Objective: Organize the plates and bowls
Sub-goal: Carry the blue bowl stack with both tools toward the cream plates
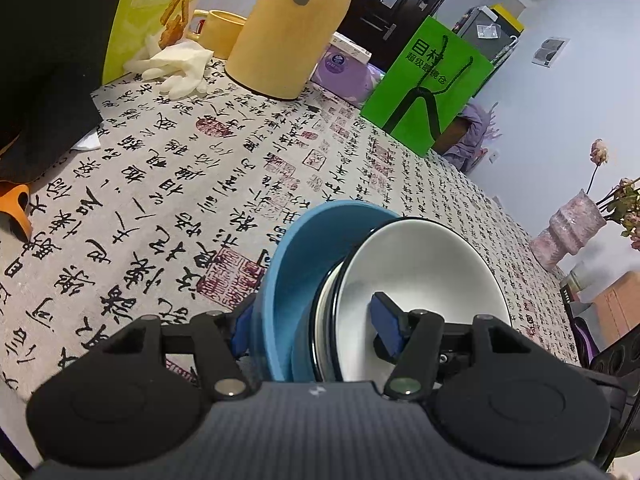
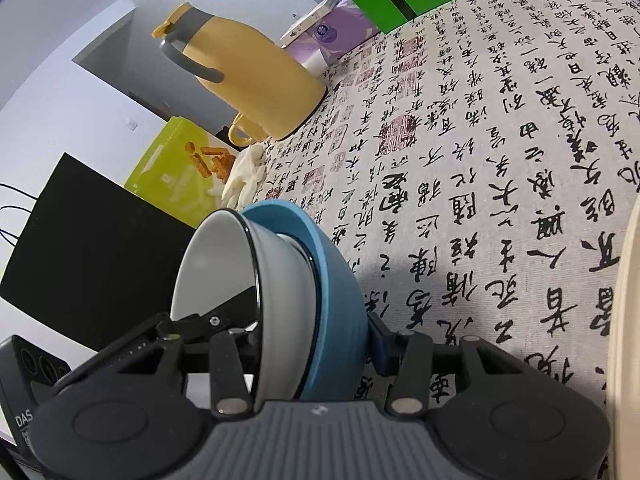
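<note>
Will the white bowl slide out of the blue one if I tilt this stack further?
Probably. The white bowl looks glazed and glossy, so likely slippery, and it sits loosely nested in the blue bowl. It looks ceramic, so likely heavy and breakable. Both grippers pinch the rims together, which helps.

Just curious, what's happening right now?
Left gripper and right gripper both clamp the nested stack: white bowl inside blue bowl. Nothing in the way.
</note>
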{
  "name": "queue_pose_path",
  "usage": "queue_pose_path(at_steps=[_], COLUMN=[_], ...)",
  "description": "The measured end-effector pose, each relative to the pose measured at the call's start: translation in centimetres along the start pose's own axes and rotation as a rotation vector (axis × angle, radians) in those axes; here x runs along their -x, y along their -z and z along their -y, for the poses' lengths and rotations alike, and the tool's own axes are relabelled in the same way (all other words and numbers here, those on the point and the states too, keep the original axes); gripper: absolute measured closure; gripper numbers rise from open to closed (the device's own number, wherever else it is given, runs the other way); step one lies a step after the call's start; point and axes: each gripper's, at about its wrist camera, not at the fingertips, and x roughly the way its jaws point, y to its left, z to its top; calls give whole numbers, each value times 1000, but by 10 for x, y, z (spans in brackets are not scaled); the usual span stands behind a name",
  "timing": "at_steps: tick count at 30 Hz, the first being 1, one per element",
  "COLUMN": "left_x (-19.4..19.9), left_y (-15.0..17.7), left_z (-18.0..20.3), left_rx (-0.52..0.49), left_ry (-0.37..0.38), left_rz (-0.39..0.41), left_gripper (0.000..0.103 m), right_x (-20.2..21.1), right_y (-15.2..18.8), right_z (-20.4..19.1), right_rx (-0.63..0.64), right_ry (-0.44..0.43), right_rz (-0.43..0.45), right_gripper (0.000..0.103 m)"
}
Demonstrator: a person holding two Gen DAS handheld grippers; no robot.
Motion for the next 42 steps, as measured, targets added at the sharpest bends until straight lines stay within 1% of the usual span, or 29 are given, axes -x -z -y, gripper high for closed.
queue_pose_path(at_steps=[18, 42], left_x=[10, 14], left_y=[9, 24], left_z=[29, 77], left_rx=[-32, -84], left_ry=[10, 42], left_rz=[12, 19], left_gripper=[42, 42], right_x=[34, 83], right_y=[3, 0], right_z=[8, 30], right_rx=[-15, -34], right_ry=[-10, -10], right_rz=[38, 101], right_gripper=[57, 57])
